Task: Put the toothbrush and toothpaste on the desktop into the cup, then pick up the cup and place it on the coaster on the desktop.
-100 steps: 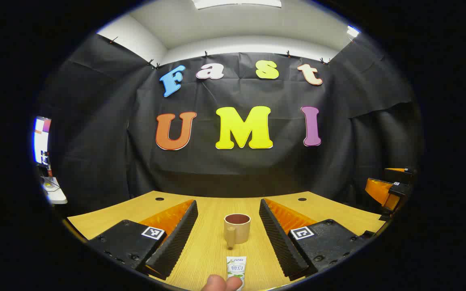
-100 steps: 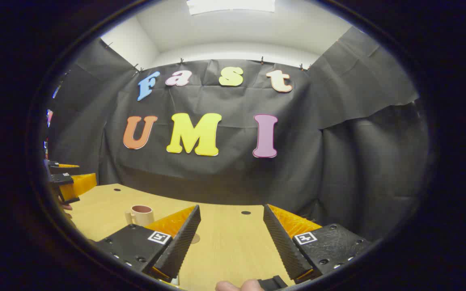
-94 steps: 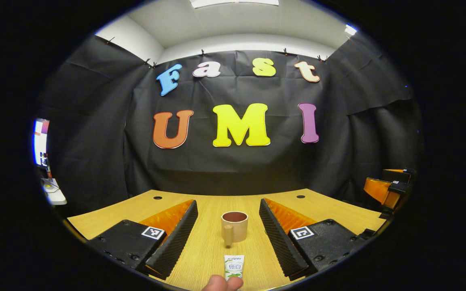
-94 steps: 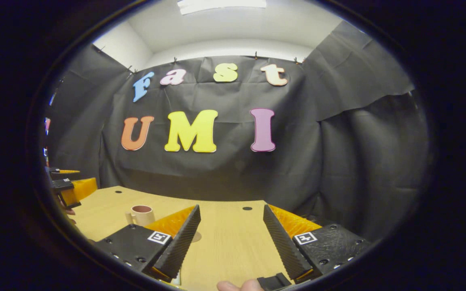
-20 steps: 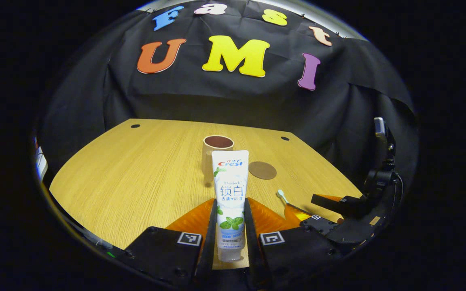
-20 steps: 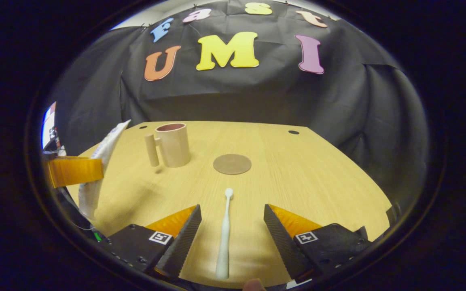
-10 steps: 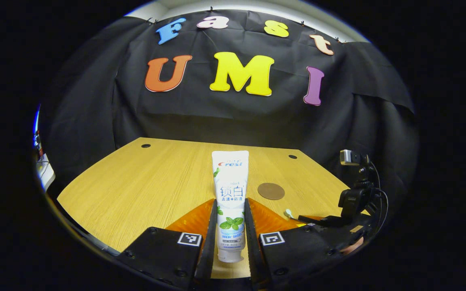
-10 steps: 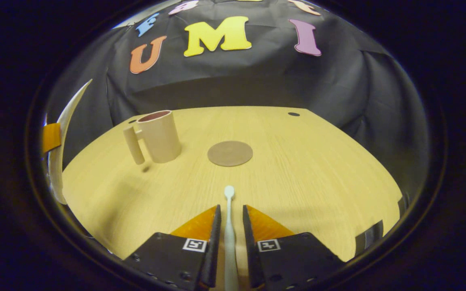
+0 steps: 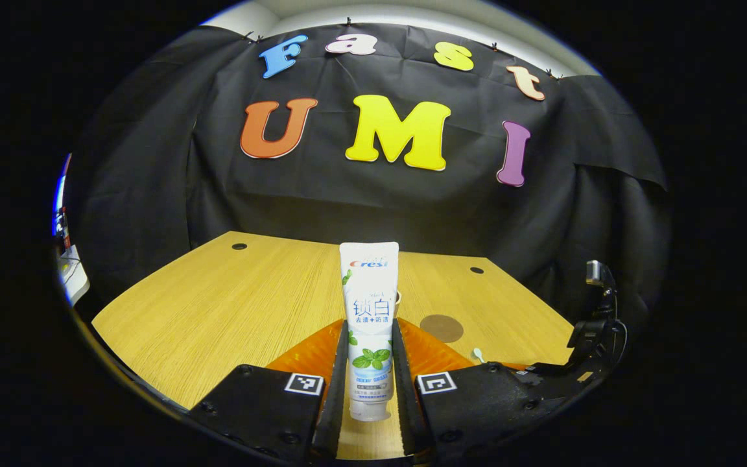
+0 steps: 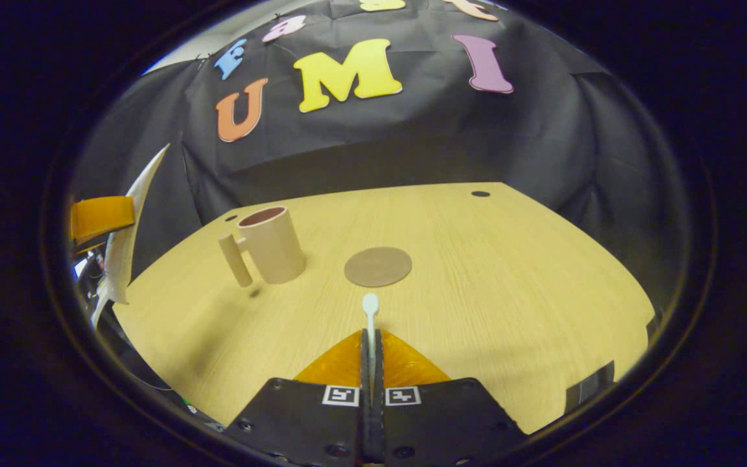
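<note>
While both claws are gripping their loads, the cup (image 10: 270, 245) is standing upright on the wooden table (image 10: 509, 279) at center left of the right gripper view, its mouth open and its handle turned toward the lower left. The left claw (image 9: 369, 363) is pinching the toothpaste tube (image 9: 369, 311) between its two fingers at the lower part of the tube, cap end down, so the flat end is rising at the middle of the left gripper view; held that way, the tube looks ready to be lowered cap-first into the cup. The right claw (image 10: 371, 363) is closing tightly on the toothbrush (image 10: 370, 318), whose head is pointing forward past the fingertips toward the round coaster (image 10: 378, 266). The handle end is hidden between the fingers, and whether the brush is clear of the table cannot be told.

The coaster is lying bare just to the right of the cup, at the middle of the frame. In the left gripper view the tube is covering nearly all of the cup, with a sliver of rim peeking out at its right edge, and the coaster is showing at lower right. At the left edge of the right gripper view, the raised tube and one finger of the left claw are appearing above the table's edge. Nothing is standing between either claw and the cup; two small dark holes are marking the table's far side.
</note>
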